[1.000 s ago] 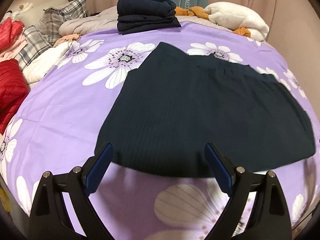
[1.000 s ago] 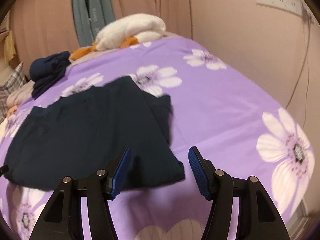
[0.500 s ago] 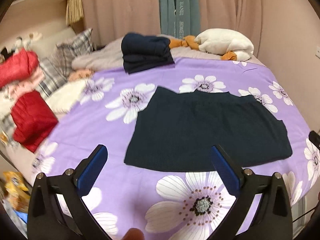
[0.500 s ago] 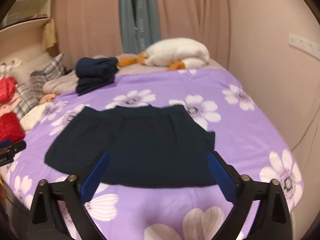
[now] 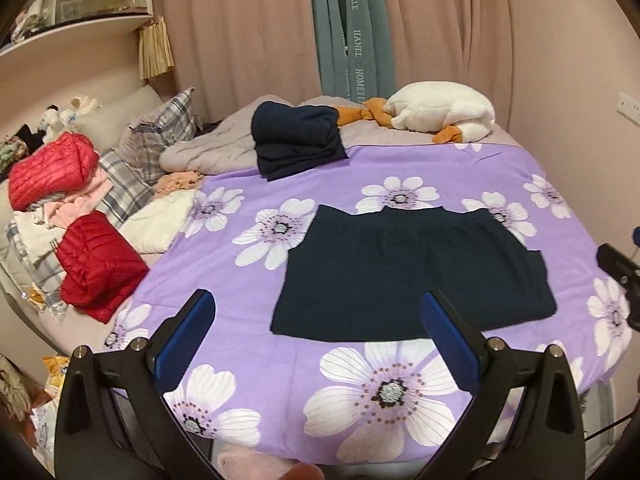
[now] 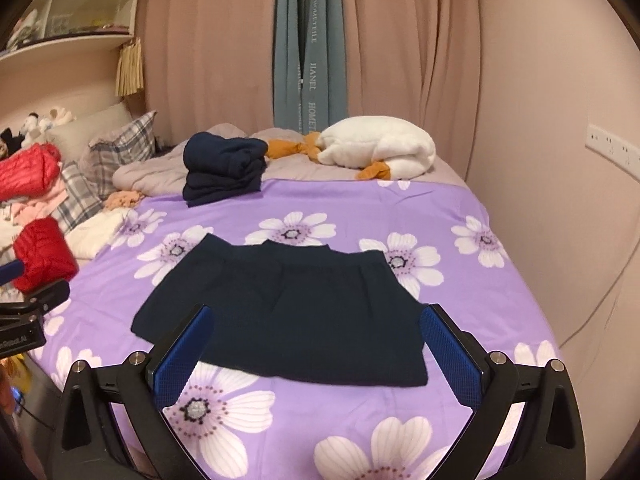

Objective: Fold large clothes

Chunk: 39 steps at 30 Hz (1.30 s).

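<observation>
A pinkish object point(image 5: 256, 465) at the bottom edge is cut off, possibly a slipper.

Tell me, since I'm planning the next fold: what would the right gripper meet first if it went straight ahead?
Probably the dark folded garment lying flat on the purple floral bedspread; the open right gripper points at its near edge, though depth is uncertain.

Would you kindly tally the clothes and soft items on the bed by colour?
Dark navy: 2, the flat dark navy garment and the folded dark navy stack
Red: 2, the upper red puffer jacket and the lower red puffer jacket
White: 1, the white plush bundle
Total: 5
</observation>
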Tool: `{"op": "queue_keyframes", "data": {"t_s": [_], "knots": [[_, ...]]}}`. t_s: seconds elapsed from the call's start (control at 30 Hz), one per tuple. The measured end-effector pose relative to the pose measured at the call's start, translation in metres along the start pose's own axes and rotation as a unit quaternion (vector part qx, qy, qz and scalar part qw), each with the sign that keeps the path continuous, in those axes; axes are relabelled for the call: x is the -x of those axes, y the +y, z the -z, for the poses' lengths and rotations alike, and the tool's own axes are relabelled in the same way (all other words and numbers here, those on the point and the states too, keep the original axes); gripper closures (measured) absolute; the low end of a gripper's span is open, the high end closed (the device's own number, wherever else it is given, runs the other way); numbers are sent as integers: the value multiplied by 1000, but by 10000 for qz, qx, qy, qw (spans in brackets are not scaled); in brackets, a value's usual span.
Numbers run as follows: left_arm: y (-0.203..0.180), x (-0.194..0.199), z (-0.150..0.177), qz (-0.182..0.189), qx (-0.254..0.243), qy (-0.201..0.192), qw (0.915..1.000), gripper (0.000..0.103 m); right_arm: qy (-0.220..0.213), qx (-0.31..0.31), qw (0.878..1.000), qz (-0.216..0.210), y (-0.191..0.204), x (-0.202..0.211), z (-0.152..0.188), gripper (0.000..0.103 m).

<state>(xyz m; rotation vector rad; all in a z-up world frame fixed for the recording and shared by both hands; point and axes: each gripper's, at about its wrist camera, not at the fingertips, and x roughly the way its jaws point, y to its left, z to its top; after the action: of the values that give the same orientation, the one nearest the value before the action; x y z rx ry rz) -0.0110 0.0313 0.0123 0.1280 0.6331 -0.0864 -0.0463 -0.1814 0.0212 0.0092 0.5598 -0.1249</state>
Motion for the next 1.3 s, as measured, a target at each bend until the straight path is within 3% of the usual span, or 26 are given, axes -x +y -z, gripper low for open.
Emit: {"op": "queue_keyframes", "data": {"t_s": [0.43,1.3], "knots": [[10,7,-1,121,239,66,9996,0,197,127,9991,-344,21,3,-1,1],[2,1,-3,72,86,178,9998,0,299,54,9988,-386,27,6,5,1]]}}
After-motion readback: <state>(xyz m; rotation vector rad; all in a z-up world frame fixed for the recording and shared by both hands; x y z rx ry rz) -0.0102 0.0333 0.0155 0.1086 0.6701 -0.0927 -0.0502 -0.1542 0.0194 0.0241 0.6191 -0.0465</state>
